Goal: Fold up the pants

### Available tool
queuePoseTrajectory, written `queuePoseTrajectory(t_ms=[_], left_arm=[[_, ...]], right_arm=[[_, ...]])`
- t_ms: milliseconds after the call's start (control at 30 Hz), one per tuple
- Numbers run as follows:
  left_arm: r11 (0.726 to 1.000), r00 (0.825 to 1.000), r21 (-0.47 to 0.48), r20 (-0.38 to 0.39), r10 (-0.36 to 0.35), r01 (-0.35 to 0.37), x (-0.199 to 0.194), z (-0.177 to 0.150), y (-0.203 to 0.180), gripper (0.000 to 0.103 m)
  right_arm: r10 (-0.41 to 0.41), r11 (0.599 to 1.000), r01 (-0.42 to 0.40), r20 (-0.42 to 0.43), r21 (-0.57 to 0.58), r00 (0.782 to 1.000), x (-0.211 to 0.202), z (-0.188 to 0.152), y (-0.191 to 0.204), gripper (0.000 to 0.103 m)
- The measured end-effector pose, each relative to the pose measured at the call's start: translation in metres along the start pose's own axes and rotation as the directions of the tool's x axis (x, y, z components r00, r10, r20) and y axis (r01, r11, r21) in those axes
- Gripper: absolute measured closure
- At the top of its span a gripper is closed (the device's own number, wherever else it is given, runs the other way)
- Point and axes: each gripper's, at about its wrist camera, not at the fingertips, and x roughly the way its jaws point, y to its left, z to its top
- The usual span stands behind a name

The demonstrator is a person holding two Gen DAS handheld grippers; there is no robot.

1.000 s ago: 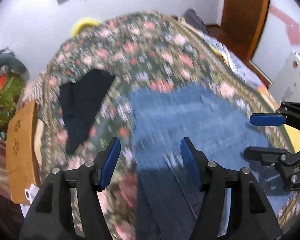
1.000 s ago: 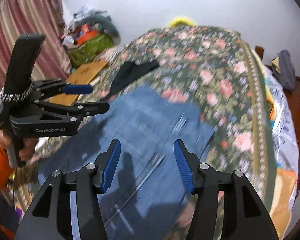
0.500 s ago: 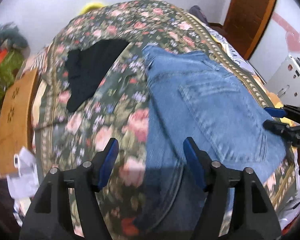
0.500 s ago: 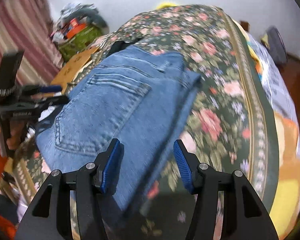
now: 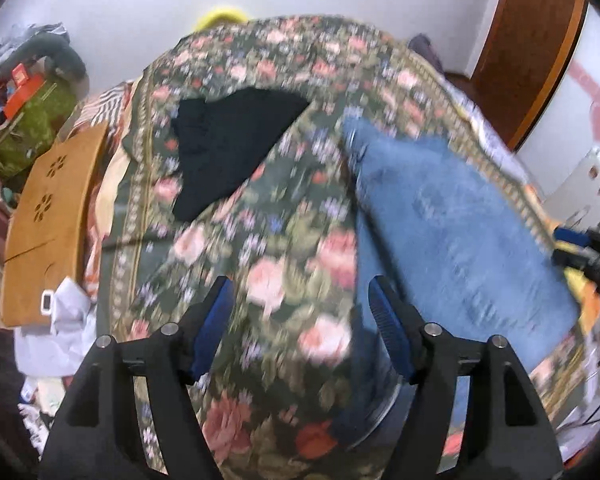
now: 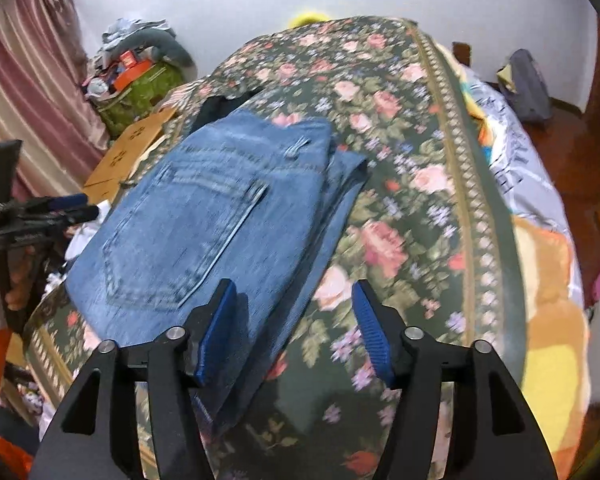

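Note:
Folded blue jeans point(image 6: 204, 216) lie on the floral bedspread point(image 6: 400, 184), back pocket up. They also show in the left wrist view point(image 5: 452, 232), blurred. My left gripper point(image 5: 300, 328) is open and empty, above the bedspread just left of the jeans. My right gripper point(image 6: 292, 328) is open and empty, above the jeans' right edge near the bed's front. The left gripper shows at the far left of the right wrist view point(image 6: 72, 208), the right gripper at the far right of the left wrist view point(image 5: 572, 244).
A black garment point(image 5: 228, 148) lies on the bed beyond the jeans. A cardboard box point(image 5: 48, 216) and a green bag with clutter point(image 5: 28, 120) stand left of the bed. A wooden door point(image 5: 528, 40) and a grey bag point(image 6: 528, 84) are on the right.
Both grippers have pulled back from the jeans and apart, left gripper drifting left over the bedspread. The jeans lie folded and still.

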Motion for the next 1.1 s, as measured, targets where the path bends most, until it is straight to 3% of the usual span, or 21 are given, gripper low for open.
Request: queuePoseTrajectory(t_ms=[67, 167, 333, 400, 500, 700, 800, 867, 933, 967, 1067, 1100], left_arm=[[0.999, 0.999, -0.004, 0.017, -0.032, 0.032, -0.001, 0.014, -0.004, 0.022], [0.996, 0.996, -0.002, 0.022, -0.084, 0.084, 0.011, 0.035, -0.015, 0.016], [0.993, 0.993, 0.064, -0.070, -0.099, 0.103, 0.060, 0.052, -0.032, 0.016], [0.988, 0.984, 0.057, -0.119, -0.135, 0.142, 0.080, 0.055, -0.032, 0.016], [0.975, 0.964, 0.027, -0.156, -0.214, 0.221, 0.094, 0.060, -0.030, 0.016], [0.958, 0.937, 0.027, -0.219, -0.274, 0.287, 0.116, 0.067, -0.040, 0.015], [0.931, 0.893, -0.048, -0.271, -0.360, 0.362, 0.131, 0.070, -0.038, 0.014], [0.907, 0.860, -0.118, -0.290, -0.420, 0.404, 0.142, 0.069, -0.036, 0.013], [0.908, 0.862, -0.105, -0.289, -0.418, 0.405, 0.142, 0.069, -0.041, 0.013], [0.908, 0.862, -0.093, -0.290, -0.417, 0.408, 0.141, 0.069, -0.046, 0.017], [0.911, 0.866, -0.079, -0.289, -0.409, 0.404, 0.135, 0.070, -0.052, 0.029], [0.912, 0.868, -0.075, -0.284, -0.408, 0.404, 0.133, 0.071, -0.052, 0.032]], right_arm=[[0.000, 1.000, -0.001, 0.027, 0.008, 1.000, -0.001, 0.005, -0.002, 0.030], [0.023, 0.999, -0.025, 0.037, 0.033, 0.999, 0.008, 0.014, -0.007, 0.025], [0.102, 0.989, -0.097, -0.033, 0.114, 0.994, 0.043, 0.021, -0.021, 0.025], [0.127, 0.983, -0.118, -0.060, 0.137, 0.990, 0.055, 0.022, -0.026, 0.025], [0.205, 0.964, -0.184, -0.092, 0.193, 0.974, 0.073, 0.024, -0.036, 0.025], [0.294, 0.935, -0.266, -0.093, 0.236, 0.951, 0.088, 0.029, -0.044, 0.025], [0.334, 0.916, -0.303, -0.082, 0.264, 0.939, 0.092, 0.030, -0.049, 0.025], [0.350, 0.905, -0.316, -0.076, 0.286, 0.933, 0.095, 0.032, -0.050, 0.030], [0.379, 0.886, -0.341, -0.069, 0.315, 0.923, 0.099, 0.036, -0.051, 0.043], [0.388, 0.881, -0.347, -0.072, 0.322, 0.919, 0.101, 0.038, -0.050, 0.045], [0.370, 0.891, -0.330, -0.079, 0.311, 0.926, 0.101, 0.042, -0.044, 0.054], [0.366, 0.893, -0.326, -0.078, 0.311, 0.927, 0.100, 0.043, -0.044, 0.061]])
